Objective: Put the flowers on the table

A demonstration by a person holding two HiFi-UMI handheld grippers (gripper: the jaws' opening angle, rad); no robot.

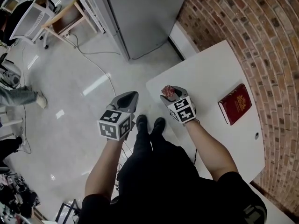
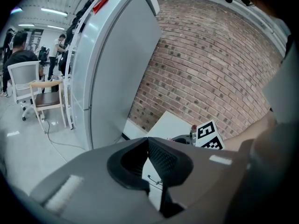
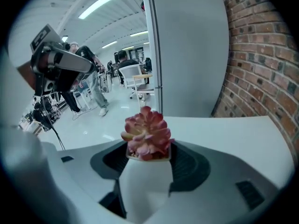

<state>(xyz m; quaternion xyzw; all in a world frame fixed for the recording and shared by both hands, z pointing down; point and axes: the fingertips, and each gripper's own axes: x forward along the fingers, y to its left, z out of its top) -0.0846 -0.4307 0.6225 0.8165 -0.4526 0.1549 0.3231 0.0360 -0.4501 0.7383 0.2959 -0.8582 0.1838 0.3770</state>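
Bright, even indoor light; strong fisheye bending.
In the right gripper view ceiling light strips glow at upper left; the glossy floor carries white glare; both gripper views darken at the corners.

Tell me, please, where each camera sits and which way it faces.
Head view: on the person's head, looking down at the table, forearms and shoes.
Left gripper view: on the left gripper, facing the brick wall past its shut jaws.
Right gripper view: on the right gripper, facing the flower pot it clamps.
Shared: all show the table.

Red book (near brick wall)
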